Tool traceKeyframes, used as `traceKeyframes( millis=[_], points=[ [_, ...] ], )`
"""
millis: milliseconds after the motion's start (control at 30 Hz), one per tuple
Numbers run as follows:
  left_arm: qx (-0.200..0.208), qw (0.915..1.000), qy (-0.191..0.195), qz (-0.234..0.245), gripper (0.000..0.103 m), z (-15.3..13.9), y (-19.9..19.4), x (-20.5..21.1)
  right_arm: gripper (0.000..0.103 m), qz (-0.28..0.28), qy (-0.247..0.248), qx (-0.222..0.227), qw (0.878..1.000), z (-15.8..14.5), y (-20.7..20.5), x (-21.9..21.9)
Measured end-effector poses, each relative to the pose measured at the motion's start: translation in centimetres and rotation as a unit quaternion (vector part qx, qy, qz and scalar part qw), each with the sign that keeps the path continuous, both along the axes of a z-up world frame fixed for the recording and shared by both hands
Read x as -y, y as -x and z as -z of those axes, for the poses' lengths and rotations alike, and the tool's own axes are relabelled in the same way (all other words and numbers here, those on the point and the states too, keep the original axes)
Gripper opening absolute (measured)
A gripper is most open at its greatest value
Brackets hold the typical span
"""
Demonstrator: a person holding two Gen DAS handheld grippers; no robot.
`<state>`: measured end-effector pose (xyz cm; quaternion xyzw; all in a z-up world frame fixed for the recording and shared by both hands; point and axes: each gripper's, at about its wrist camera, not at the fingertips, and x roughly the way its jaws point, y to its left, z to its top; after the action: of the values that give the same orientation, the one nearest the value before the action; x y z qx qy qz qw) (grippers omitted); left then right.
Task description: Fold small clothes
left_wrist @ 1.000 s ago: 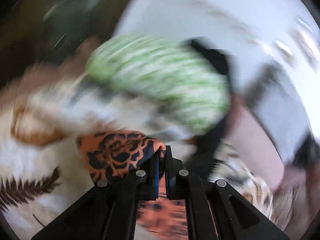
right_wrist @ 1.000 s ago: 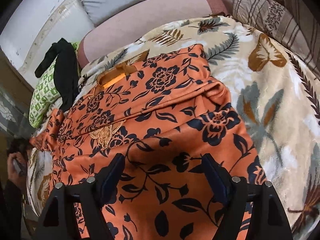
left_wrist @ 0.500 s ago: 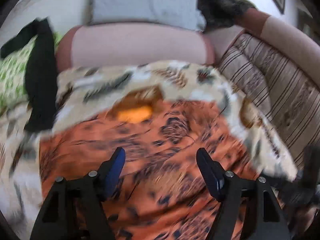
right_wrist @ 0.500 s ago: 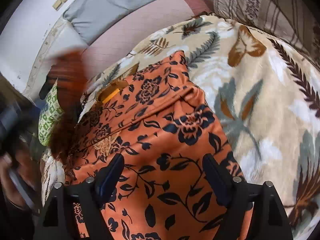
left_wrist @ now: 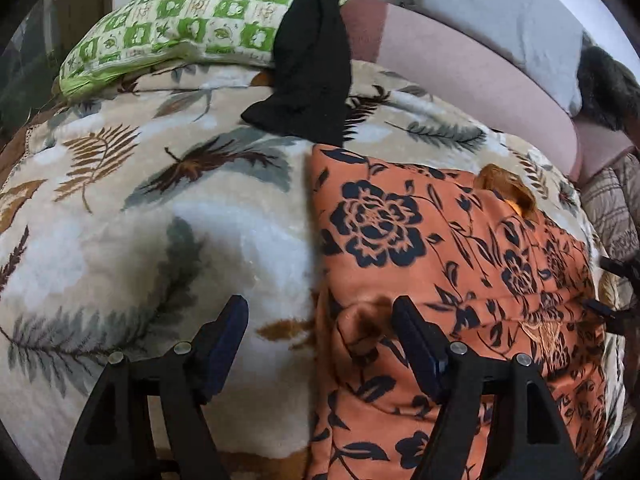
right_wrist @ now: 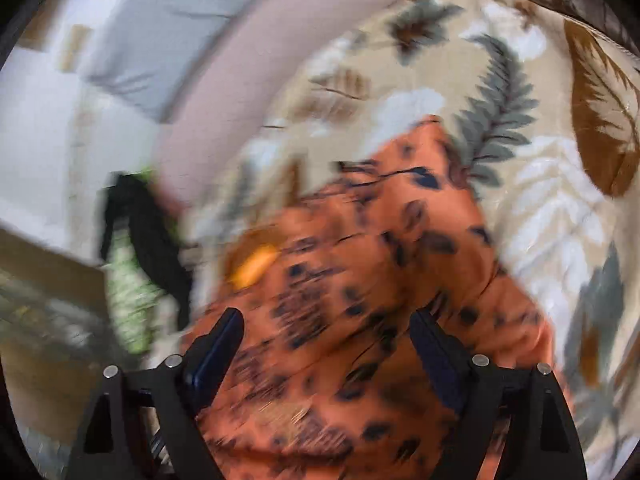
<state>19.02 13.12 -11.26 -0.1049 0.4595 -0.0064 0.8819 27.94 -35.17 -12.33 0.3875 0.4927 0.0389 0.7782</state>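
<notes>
An orange garment with a black flower print point(left_wrist: 448, 280) lies folded on a leaf-patterned blanket point(left_wrist: 152, 216). Its straight left edge runs down the middle of the left wrist view. My left gripper point(left_wrist: 320, 316) is open and empty, straddling that left edge just above the cloth. In the blurred right wrist view the same garment point(right_wrist: 360, 300) fills the lower middle. My right gripper point(right_wrist: 326, 332) is open and empty above it. The tips of the right gripper point(left_wrist: 616, 280) show at the far right edge of the left wrist view.
A green checked pillow point(left_wrist: 180, 32) lies at the back left with a black cloth point(left_wrist: 312, 64) draped over it. A pink bolster point(left_wrist: 460, 64) and grey pillow point(left_wrist: 500, 12) line the back. A striped cushion point(left_wrist: 612, 208) is at the right.
My left gripper let go of the orange sleeve it held, opened, and swung to the garment's left edge. The sleeve now lies folded onto the garment. My right gripper stayed open and is moving.
</notes>
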Motion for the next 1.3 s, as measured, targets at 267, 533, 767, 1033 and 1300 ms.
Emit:
traceKeyframes(
  millis=[267, 533, 767, 1033, 1300],
  points=[
    [0.018, 0.9974, -0.050, 0.049, 0.074, 0.1, 0.8, 2.3, 0.017, 0.014, 0.011, -0.034, 0.999, 2.0, -2.2, -1.1],
    [-0.006, 0.9994, -0.031, -0.013, 0.027, 1.3, 0.3, 0.2, 0.009, -0.004, 0.062, 0.060, 0.996, -4.7, 0.7, -2.6],
    [0.003, 0.9996, -0.016, -0.024, 0.047, 0.1, 1.4, 0.1, 0.015, -0.020, 0.078, -0.005, 0.997, 1.9, 3.4, -1.9],
    [0.054, 0.9972, -0.032, 0.042, 0.060, -2.8, 1.0, 3.0, 0.086, -0.040, 0.083, 0.119, 0.989, -4.7, 4.4, -3.1],
    [-0.007, 0.9997, -0.014, 0.016, 0.064, -0.7, 0.4, 1.8, 0.076, -0.059, 0.005, 0.060, 0.996, -0.3, 1.7, -3.0]
  ],
)
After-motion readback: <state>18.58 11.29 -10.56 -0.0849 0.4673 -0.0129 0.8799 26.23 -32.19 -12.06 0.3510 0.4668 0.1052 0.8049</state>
